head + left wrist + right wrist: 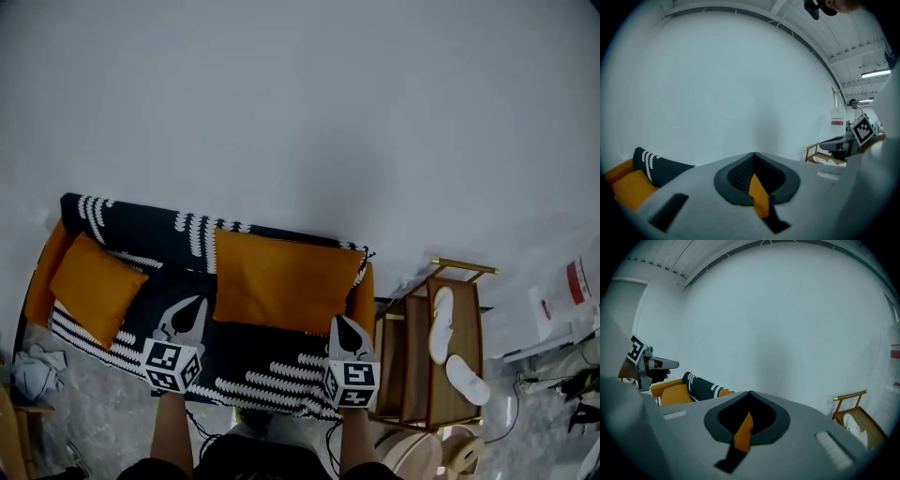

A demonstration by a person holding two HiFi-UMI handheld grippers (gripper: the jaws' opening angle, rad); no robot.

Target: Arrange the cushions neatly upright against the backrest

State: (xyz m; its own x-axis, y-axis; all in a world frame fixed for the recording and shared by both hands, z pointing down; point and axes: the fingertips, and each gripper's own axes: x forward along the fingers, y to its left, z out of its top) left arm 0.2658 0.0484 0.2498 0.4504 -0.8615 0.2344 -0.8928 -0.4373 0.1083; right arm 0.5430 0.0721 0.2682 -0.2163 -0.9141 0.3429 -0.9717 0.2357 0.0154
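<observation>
Looks like a living-rm set staged in a big hall/studio. Sofa [42,272] w/ orange cushions [281,279] & black-white throw [141,225] against a plain white wall [300,112]. Wooden rack [412,366] w/ white slippers [441,323], grey speckled floor [103,412]. Left gripper view: ribbed industrial ceiling [853,42], strip light [875,73].

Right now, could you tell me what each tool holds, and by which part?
The left tool and right tool each pinch orange fabric, apparently the large cushion's lower corners.
</observation>
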